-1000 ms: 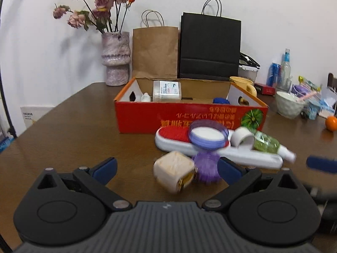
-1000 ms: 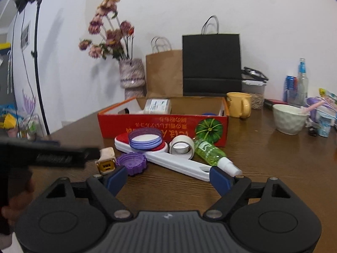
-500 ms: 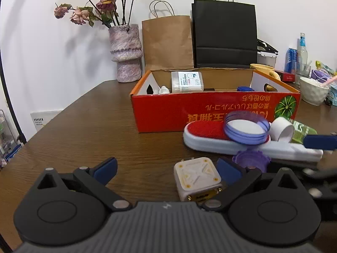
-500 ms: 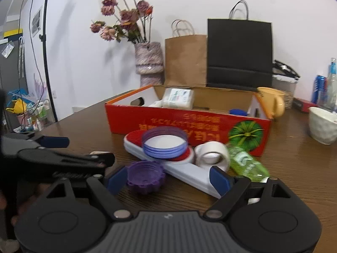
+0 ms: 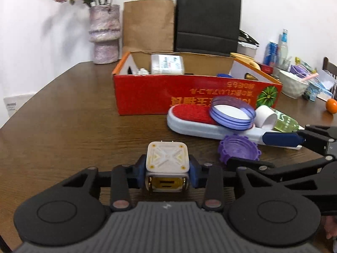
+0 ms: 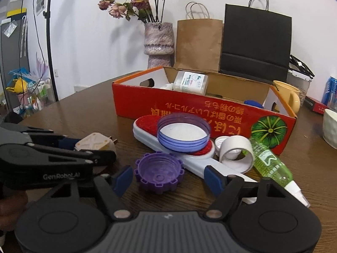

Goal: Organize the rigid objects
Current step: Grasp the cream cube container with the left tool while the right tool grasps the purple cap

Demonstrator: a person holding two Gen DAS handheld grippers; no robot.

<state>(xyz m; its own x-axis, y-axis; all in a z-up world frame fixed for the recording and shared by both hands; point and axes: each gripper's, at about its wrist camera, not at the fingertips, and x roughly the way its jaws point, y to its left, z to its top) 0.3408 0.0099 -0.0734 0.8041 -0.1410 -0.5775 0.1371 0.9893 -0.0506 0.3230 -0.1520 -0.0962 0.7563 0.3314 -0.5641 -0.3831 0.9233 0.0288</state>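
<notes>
A white cube charger [image 5: 166, 158] sits on the brown table, and my left gripper [image 5: 167, 174] is closing with both blue pads pressed on its sides. In the right wrist view the same charger [image 6: 94, 142] lies in the left gripper [image 6: 92, 149]. A purple ridged lid [image 6: 160, 174] lies open side up between the fingers of my right gripper [image 6: 168, 179]. Its jaws are closing, but the pads stand off the lid. From the left wrist view the right gripper [image 5: 247, 148] straddles the lid [image 5: 239, 149]. The red cardboard box [image 5: 189, 97] stands open behind.
In front of the box lie a white lint brush [image 6: 147, 136], a clear violet lid [image 6: 183, 135], a tape roll [image 6: 236, 151] and a green bottle [image 6: 271, 164]. Behind are a vase [image 5: 104, 35] and paper bags [image 5: 147, 25]; a bowl [image 5: 292, 84] and an orange [image 5: 331, 105] sit right.
My left gripper moved in on the charger and closed from wide open onto it. My right gripper advanced until the purple lid lay between its fingers, and its jaws narrowed.
</notes>
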